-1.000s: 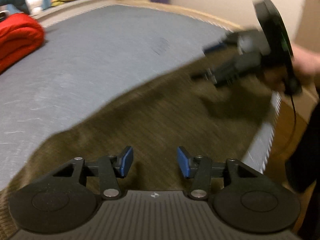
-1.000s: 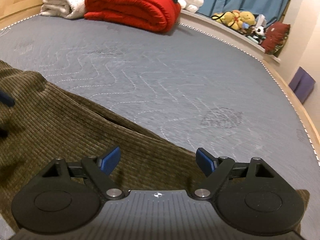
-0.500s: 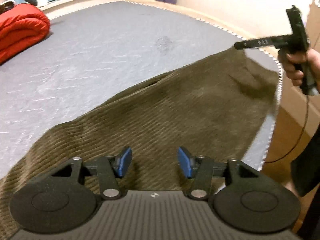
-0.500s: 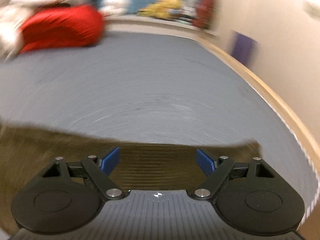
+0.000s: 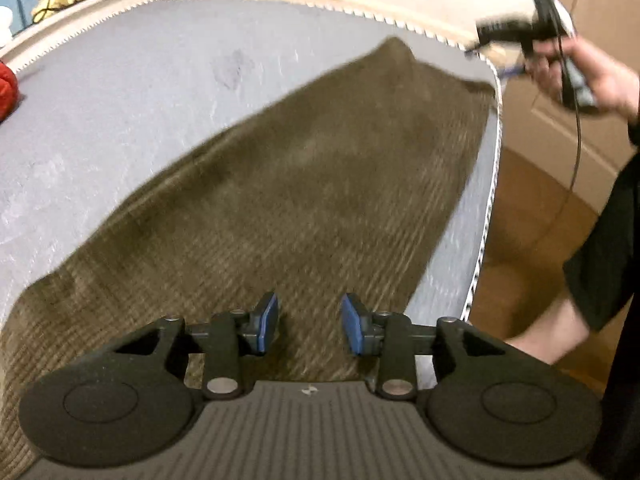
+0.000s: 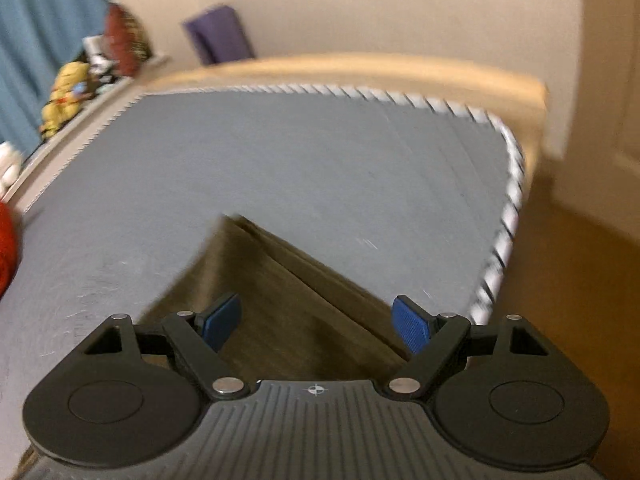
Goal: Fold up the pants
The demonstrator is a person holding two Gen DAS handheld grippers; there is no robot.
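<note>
The olive-brown ribbed corduroy pants (image 5: 304, 184) are lying flat along the near edge of the grey quilted mattress (image 5: 132, 92), their far end reaching its corner. The left gripper (image 5: 308, 322) is hovering over the near end with its blue pads narrowing and no cloth between them yet, while the right gripper (image 6: 318, 320) is hanging spread wide and empty over the far end's layered corner. Each should probably be catching every layer at its end before lifting together, so the fold is landing square.
</note>
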